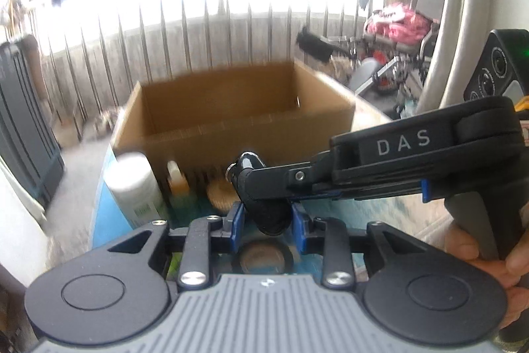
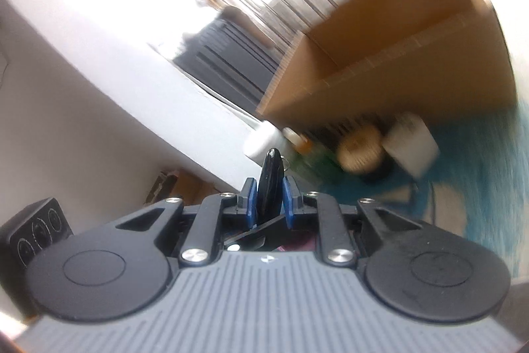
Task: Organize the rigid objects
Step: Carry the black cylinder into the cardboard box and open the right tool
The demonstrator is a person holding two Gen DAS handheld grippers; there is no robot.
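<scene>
Carrying two black items toward the cardboard box (image 1: 231, 108)
Your left gripper (image 1: 267, 217) clenches a black cylinder (image 1: 272, 215), your right gripper (image 2: 269, 201) a black fob (image 2: 271, 177); next, release over the box at twelve o'clock.

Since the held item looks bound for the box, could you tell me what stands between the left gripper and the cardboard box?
In the left wrist view, a white bottle, a small orange bottle and a round wicker piece stand before the cardboard box, beyond the left gripper.

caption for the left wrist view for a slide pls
Both tongs grip one black object above the blue mat, facing an open cardboard box.
</scene>
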